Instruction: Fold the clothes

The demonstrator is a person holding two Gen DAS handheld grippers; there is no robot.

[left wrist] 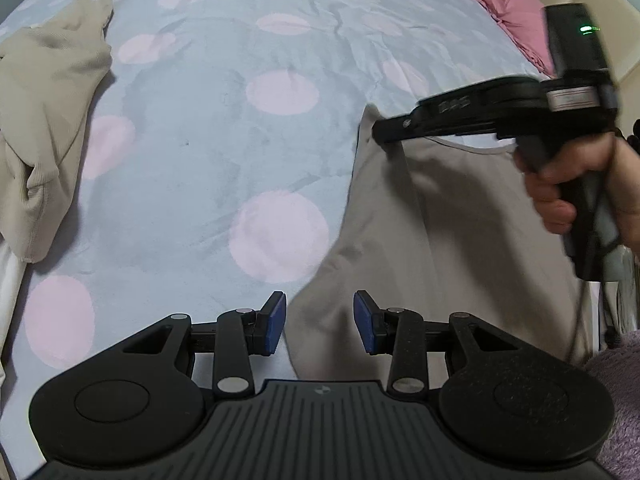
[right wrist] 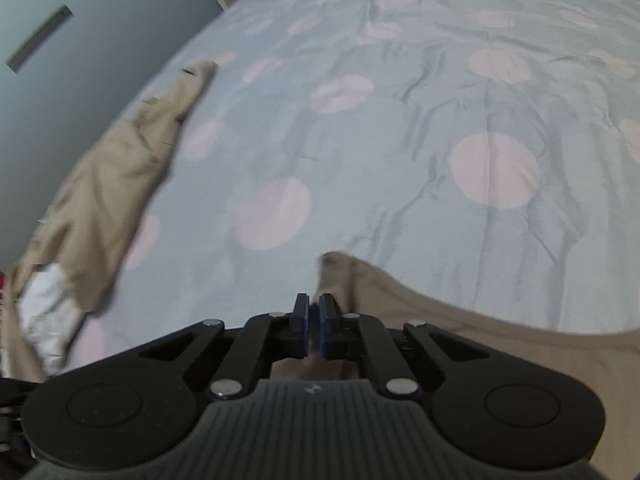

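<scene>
A beige top [left wrist: 440, 220] lies on the blue bed sheet with pink dots [left wrist: 224, 140], at the right of the left wrist view. My left gripper [left wrist: 320, 322] is open and hovers over the top's lower left edge, with fabric showing between its blue pads. A hand [left wrist: 568, 188] holds my right gripper [left wrist: 382, 133], whose tip sits at the top's raised upper left corner. In the right wrist view my right gripper [right wrist: 314, 322] has its pads almost together, and the beige top [right wrist: 420, 308] rises in a peak just behind them.
A second tan garment [left wrist: 48, 120] lies crumpled at the bed's left edge, also visible as the tan garment [right wrist: 104, 192] with a white cloth [right wrist: 44, 308] under it. A pink pillow [left wrist: 504, 12] sits far right. A purple fluffy fabric [left wrist: 616, 384] is near right.
</scene>
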